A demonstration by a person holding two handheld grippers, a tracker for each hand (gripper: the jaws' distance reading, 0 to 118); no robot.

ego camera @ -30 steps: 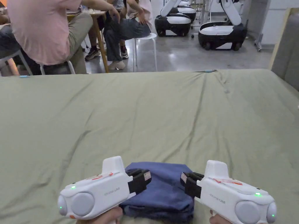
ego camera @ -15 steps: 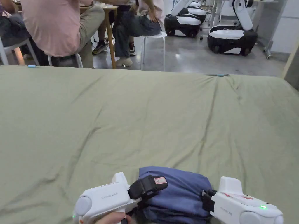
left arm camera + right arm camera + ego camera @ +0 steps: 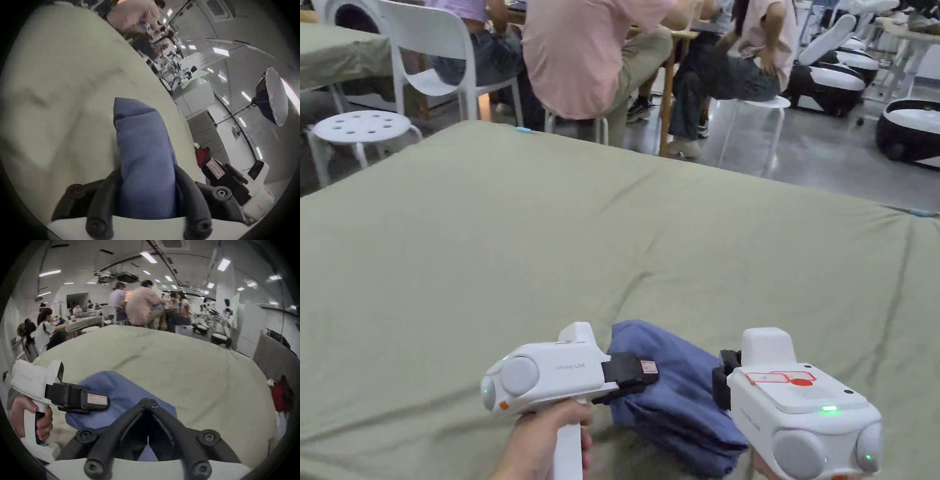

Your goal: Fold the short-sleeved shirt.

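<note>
The short-sleeved shirt is lying as a compact blue bundle of several stacked layers on the green-sheeted desk, so the folding itself is looking essentially finished. In the left gripper view, the left gripper is standing with its jaws on either side of the bundle, the thick stack running up between them and out past their tips; both jaws are pressing against the cloth, so this gripper is clamping the shirt's edge. In the right gripper view, the right gripper is showing its jaws brought fully together at the tips, with nothing caught between them; the shirt is lying just beyond and below those tips and stretching away to their left, where the left gripper's black jaws are biting its far side. What is left, I judge, is only moving or squaring the bundle, setting it flat and releasing the left jaws' hold; a loose layer could slip as it is let go.
</note>
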